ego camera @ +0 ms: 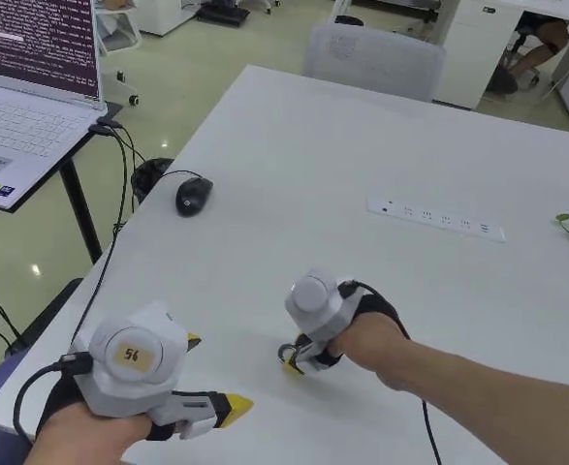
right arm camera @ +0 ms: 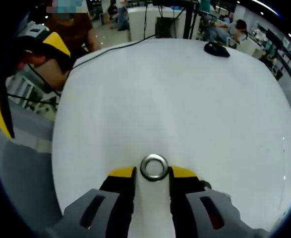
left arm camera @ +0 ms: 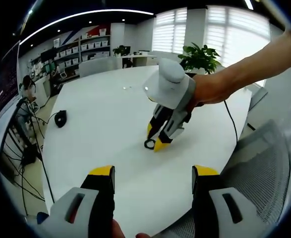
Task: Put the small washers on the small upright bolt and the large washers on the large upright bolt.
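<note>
In the head view a washer (ego camera: 286,353) is seen at the tips of the right gripper (ego camera: 292,360) near the table's (ego camera: 362,145) near edge, with the left gripper (ego camera: 214,371) by its near left corner. In the left gripper view that gripper's jaws are held apart, empty. In the right gripper view the washer (right arm camera: 144,167) is clamped between the tips. Pick-up is judged in hand; carrying to the matching bolt is needed next.

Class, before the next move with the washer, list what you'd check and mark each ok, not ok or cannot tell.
1. The washer lies flat on the table: ok.
2. The right gripper has a tip either side of the washer: ok.
3. Jaws pressing on the washer: cannot tell.
4. The left gripper open, holding nothing: ok.
5. Washer size, small or large: cannot tell.
6. Where the bolts stand: cannot tell.
</note>
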The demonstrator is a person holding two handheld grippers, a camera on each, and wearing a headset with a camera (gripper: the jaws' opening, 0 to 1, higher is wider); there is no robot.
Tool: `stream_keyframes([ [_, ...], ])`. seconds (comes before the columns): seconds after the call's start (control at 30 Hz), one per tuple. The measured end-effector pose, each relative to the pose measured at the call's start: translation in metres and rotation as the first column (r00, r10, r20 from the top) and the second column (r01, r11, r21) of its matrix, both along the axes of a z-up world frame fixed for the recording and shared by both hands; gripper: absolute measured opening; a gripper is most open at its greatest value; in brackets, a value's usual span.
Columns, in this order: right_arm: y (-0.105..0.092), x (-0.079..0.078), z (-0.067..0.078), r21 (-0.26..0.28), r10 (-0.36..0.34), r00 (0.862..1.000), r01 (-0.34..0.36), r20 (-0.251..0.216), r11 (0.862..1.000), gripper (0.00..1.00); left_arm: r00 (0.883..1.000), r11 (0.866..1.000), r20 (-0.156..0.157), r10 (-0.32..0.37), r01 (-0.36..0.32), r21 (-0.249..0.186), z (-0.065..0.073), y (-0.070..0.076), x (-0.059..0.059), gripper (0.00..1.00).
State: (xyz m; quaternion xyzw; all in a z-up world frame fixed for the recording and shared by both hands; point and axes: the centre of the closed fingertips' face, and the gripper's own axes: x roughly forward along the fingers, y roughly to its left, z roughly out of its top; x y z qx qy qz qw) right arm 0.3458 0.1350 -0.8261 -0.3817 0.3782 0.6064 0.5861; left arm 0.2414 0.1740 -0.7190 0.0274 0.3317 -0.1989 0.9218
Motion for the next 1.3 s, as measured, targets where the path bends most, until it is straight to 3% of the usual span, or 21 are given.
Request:
stream_keyframes([
  [0.23, 0.000, 0.000, -0.001, -0.010, 0.040, 0.999, -0.039, 0.017, 0.999, 0.26, 1.000, 1.000, 0.000, -0.004, 0.004, 0.001, 0.000, -0.001, 0.002, 0.62],
  [0.5, -0.010, -0.016, 0.000, -0.024, 0.145, 0.989, -0.144, 0.023, 0.989, 0.25, 1.000, 1.000, 0.002, -0.003, 0.003, 0.003, 0.000, 0.000, 0.001, 0.62],
  [0.7, -0.035, -0.020, 0.000, -0.034, 0.120, 0.993, -0.119, 0.021, 0.992, 0.25, 1.000, 1.000, 0.001, 0.005, -0.005, 0.000, 0.000, 0.001, -0.003, 0.62],
  [0.9, -0.063, -0.024, 0.001, -0.014, 0.023, 1.000, -0.023, -0.007, 1.000, 0.25, 1.000, 1.000, -0.002, -0.005, 0.005, 0.003, -0.001, -0.002, -0.003, 0.62],
  [1.07, -0.074, -0.030, 0.001, 0.000, -0.006, 1.000, 0.006, -0.008, 1.000, 0.25, 1.000, 1.000, 0.002, -0.018, 0.018, 0.004, -0.001, -0.006, 0.000, 0.62],
  [1.2, -0.075, -0.031, 0.001, 0.004, -0.009, 1.000, 0.009, -0.024, 1.000, 0.26, 1.000, 1.000, 0.006, -0.029, 0.029, 0.005, 0.001, -0.010, 0.002, 0.62],
  [1.3, -0.076, -0.030, 0.001, -0.010, 0.051, 0.999, -0.051, -0.010, 0.999, 0.31, 0.999, 0.999, 0.008, -0.032, 0.032, 0.005, 0.001, -0.011, 0.002, 0.62],
])
